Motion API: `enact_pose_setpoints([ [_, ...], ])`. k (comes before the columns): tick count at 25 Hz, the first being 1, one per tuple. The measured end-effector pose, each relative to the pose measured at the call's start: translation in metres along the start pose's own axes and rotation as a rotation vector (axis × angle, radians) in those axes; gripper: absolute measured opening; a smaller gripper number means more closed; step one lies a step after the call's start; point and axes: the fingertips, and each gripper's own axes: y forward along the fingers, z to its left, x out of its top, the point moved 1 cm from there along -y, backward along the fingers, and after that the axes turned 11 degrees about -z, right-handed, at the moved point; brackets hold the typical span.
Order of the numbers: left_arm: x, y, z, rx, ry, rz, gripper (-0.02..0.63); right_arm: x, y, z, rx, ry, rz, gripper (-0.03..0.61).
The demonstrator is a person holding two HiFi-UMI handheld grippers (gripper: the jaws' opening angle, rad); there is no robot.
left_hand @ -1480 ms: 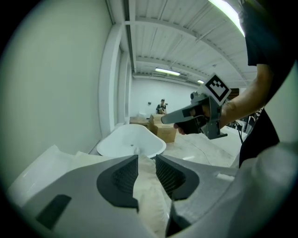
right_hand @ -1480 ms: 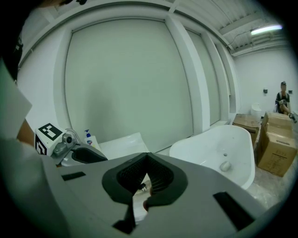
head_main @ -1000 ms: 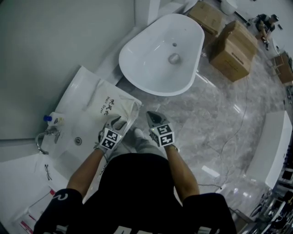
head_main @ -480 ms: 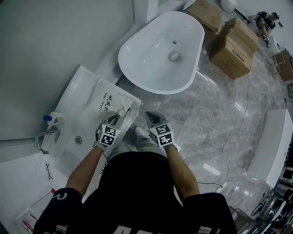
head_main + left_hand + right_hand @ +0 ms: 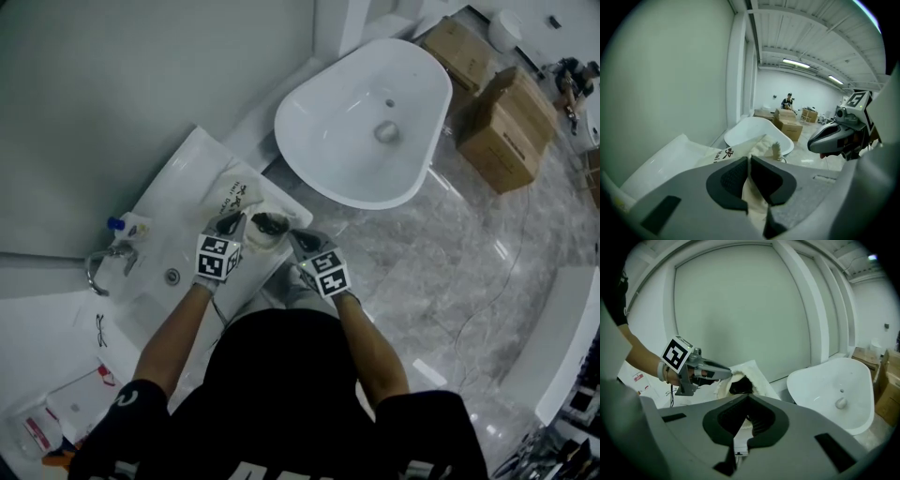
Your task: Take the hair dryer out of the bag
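A cream cloth bag [image 5: 240,195] with dark lettering lies on the white washbasin [image 5: 167,192]. My left gripper [image 5: 231,225] holds the left side of the bag's rim; its jaws are closing with the cloth [image 5: 751,187] pinched between the pads. My right gripper [image 5: 298,241] is shut on the rim's right side [image 5: 740,427]. Between them the mouth gapes, and a dark thing, likely the hair dryer [image 5: 739,386], shows inside [image 5: 270,225]. Each gripper appears in the other's view: the right gripper [image 5: 813,142] and the left gripper [image 5: 727,373].
A white freestanding bathtub [image 5: 366,122] stands beyond the basin, with cardboard boxes [image 5: 506,122] behind it. A tap [image 5: 103,267] and a blue-capped bottle [image 5: 127,228] sit at the basin's left. Papers [image 5: 80,398] lie on the counter near me.
The left gripper went from open to closed on the bag's rim and rose. Both grippers moved up the picture, and the bag's mouth now gapes with a dark thing inside.
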Motion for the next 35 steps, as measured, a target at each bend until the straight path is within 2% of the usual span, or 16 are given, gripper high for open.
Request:
enact_pose_setpoints([
  [5, 0.01, 0.007, 0.01, -0.01, -0.023, -0.019, 0.026, -0.003, 0.05, 0.021, 0.102, -0.084, 0.061, -0.009],
  [9, 0.015, 0.011, 0.017, -0.027, -0.029, -0.035, 0.026, -0.009, 0.092, 0.023, 0.141, -0.138, 0.111, -0.003],
  [10, 0.014, 0.012, 0.02, -0.028, -0.026, -0.037, 0.026, -0.011, 0.101, 0.023, 0.148, -0.147, 0.128, 0.067],
  [11, 0.011, 0.013, 0.023, -0.027, -0.025, -0.039, 0.026, -0.015, 0.109, 0.023, 0.155, -0.156, 0.151, 0.11],
  [17, 0.005, 0.021, 0.032, -0.059, -0.048, -0.041, 0.026, -0.047, 0.143, 0.023, 0.195, -0.208, 0.303, 0.211],
  [20, 0.0, 0.026, 0.038, -0.079, -0.061, -0.041, 0.026, -0.064, 0.158, 0.019, 0.194, -0.23, 0.385, 0.242],
  [27, -0.012, 0.031, 0.059, -0.103, -0.129, -0.035, 0.026, -0.094, 0.179, 0.012, 0.189, -0.254, 0.481, 0.245],
  [29, -0.014, 0.033, 0.062, -0.126, -0.149, -0.039, 0.025, -0.102, 0.184, 0.012, 0.199, -0.228, 0.494, 0.248],
  [35, -0.033, 0.038, 0.075, -0.14, -0.203, -0.02, 0.025, -0.099, 0.193, 0.017, 0.217, -0.213, 0.47, 0.255],
])
